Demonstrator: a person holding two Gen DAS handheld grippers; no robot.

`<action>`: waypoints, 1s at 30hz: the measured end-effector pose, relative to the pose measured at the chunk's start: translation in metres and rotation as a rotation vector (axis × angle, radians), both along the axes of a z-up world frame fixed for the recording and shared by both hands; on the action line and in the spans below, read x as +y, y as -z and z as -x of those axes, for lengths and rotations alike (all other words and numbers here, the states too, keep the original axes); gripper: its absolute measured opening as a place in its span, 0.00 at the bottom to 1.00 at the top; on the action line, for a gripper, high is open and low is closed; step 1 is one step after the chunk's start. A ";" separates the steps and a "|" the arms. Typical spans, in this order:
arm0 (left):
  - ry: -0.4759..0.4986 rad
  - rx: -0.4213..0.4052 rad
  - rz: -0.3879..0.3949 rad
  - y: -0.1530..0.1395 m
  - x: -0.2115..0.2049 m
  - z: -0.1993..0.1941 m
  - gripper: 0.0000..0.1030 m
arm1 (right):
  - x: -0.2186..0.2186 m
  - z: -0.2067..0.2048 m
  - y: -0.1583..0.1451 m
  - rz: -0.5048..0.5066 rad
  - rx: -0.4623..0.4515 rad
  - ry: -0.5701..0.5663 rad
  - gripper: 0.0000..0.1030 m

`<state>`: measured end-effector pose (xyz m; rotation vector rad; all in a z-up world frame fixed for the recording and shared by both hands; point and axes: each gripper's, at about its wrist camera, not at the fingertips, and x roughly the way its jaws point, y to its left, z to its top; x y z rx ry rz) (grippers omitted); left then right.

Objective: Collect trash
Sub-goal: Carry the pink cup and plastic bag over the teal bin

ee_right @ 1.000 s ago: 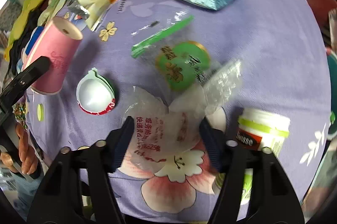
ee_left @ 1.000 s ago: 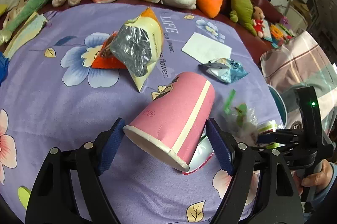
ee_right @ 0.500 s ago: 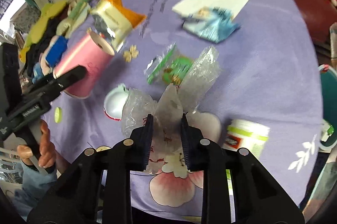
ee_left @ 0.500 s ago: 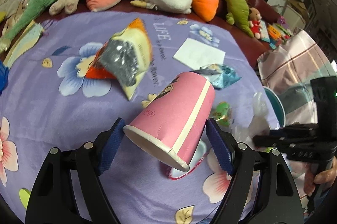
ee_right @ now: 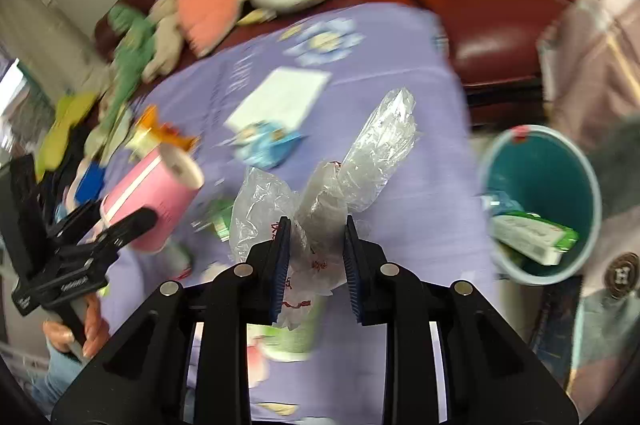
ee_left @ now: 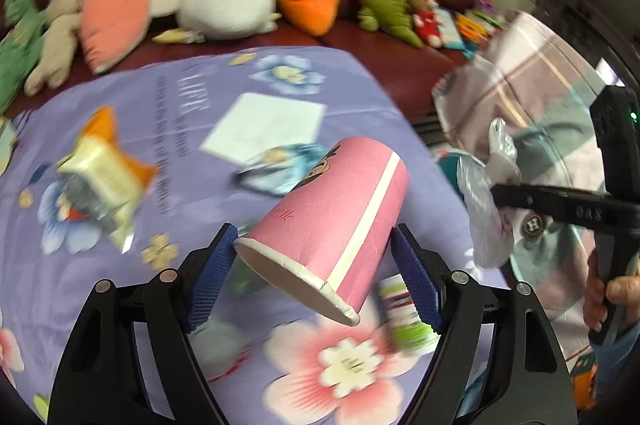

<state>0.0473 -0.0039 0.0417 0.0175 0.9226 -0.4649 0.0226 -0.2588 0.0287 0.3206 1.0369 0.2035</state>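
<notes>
My left gripper (ee_left: 312,269) is shut on a pink paper cup (ee_left: 332,221) and holds it tilted above the purple flowered cloth (ee_left: 192,153). My right gripper (ee_right: 314,253) is shut on a crumpled clear plastic bag (ee_right: 340,177), lifted off the table. The bag also shows in the left wrist view (ee_left: 486,209). The cup shows in the right wrist view (ee_right: 152,197). A teal trash bin (ee_right: 540,201) with some trash inside stands to the right, beside the table.
On the cloth lie a white paper (ee_left: 266,125), a blue wrapper (ee_left: 276,167), a yellow-orange snack bag (ee_left: 100,177) and a white tub with a green label (ee_left: 404,313). Plush toys (ee_left: 224,1) line a dark red sofa behind.
Both grippers have risen and swung right. The right gripper closed on the plastic bag and lifted it off the table; the teal bin has come into its view. The left still holds the cup.
</notes>
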 end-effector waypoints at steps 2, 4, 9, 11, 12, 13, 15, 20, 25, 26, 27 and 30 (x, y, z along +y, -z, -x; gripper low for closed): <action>0.035 0.002 -0.009 -0.001 -0.028 -0.005 0.77 | -0.037 0.002 -0.001 0.001 -0.009 0.067 0.24; 0.075 0.008 -0.019 -0.001 -0.057 -0.009 0.77 | -0.068 0.005 -0.001 0.000 -0.017 0.124 0.24; 0.171 0.026 -0.054 0.006 -0.129 -0.017 0.77 | -0.142 0.018 0.005 -0.003 -0.032 0.251 0.24; 0.207 0.038 -0.073 0.011 -0.160 -0.020 0.77 | -0.170 0.023 0.013 -0.009 -0.029 0.293 0.24; 0.221 0.045 -0.082 0.013 -0.174 -0.021 0.77 | -0.182 0.026 0.018 -0.011 -0.025 0.311 0.24; 0.236 0.053 -0.093 0.017 -0.189 -0.022 0.77 | -0.191 0.026 0.021 -0.014 -0.023 0.322 0.24; 0.267 0.062 -0.118 0.025 -0.218 -0.025 0.77 | -0.208 0.028 0.030 -0.026 -0.016 0.344 0.24; 0.311 0.096 -0.156 0.044 -0.269 -0.032 0.77 | -0.244 0.028 0.050 -0.050 0.003 0.387 0.24; 0.338 0.137 -0.184 0.068 -0.306 -0.037 0.77 | -0.266 0.025 0.066 -0.057 0.029 0.401 0.24; 0.342 0.144 -0.191 0.073 -0.312 -0.037 0.77 | -0.270 0.024 0.069 -0.059 0.032 0.404 0.24; 0.346 0.149 -0.196 0.076 -0.316 -0.038 0.77 | -0.274 0.024 0.071 -0.060 0.035 0.406 0.24; 0.353 0.168 -0.215 0.089 -0.331 -0.041 0.77 | -0.281 0.021 0.075 -0.062 0.041 0.409 0.24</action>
